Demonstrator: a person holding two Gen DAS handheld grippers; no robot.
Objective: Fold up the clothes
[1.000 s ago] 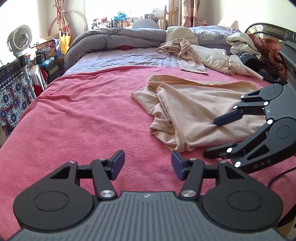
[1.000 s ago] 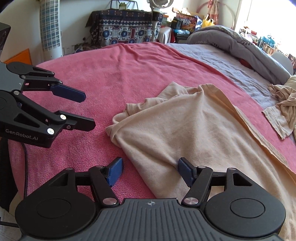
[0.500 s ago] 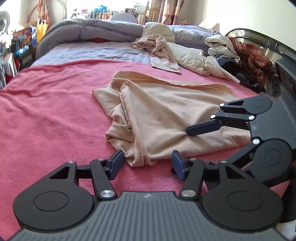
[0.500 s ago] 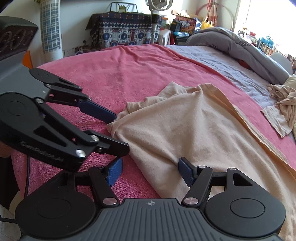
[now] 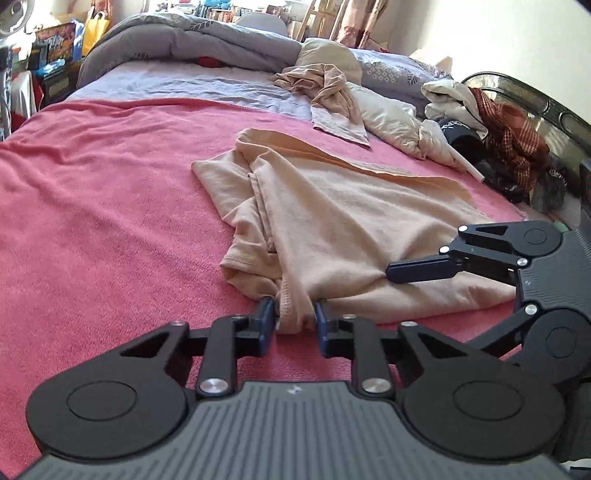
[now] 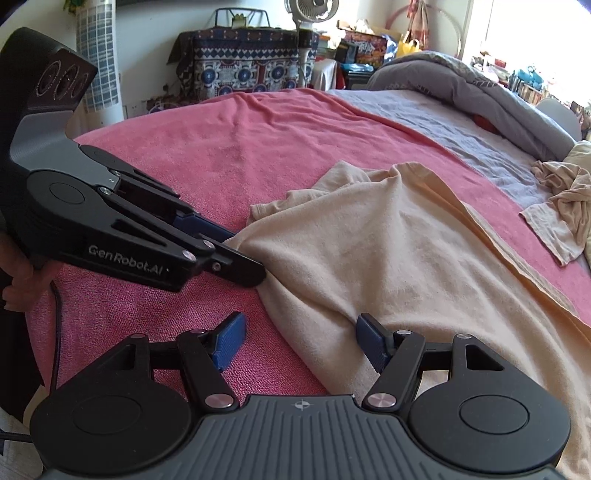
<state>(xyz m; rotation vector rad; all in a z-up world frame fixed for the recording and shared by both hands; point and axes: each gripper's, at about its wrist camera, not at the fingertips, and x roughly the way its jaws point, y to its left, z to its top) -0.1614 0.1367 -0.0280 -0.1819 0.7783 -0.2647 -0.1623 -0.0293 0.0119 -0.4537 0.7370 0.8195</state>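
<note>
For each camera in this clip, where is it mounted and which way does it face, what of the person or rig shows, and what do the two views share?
Left wrist: sits on the left gripper, looking down its fingers over the pink blanket toward the grey duvet; its jaws have just been closing on the hem of the beige shirt; the right gripper shows at right.
Right wrist: sits on the open right gripper, facing the fan and patterned cloth; a hand shows.
Shared: shirt, blanket, duvet, both grippers.

Left gripper (image 5: 294, 318), tilted downward, has just been closing, cloth bunched between its pads; right gripper (image 6: 301, 338) hovers with jaws apart.
</note>
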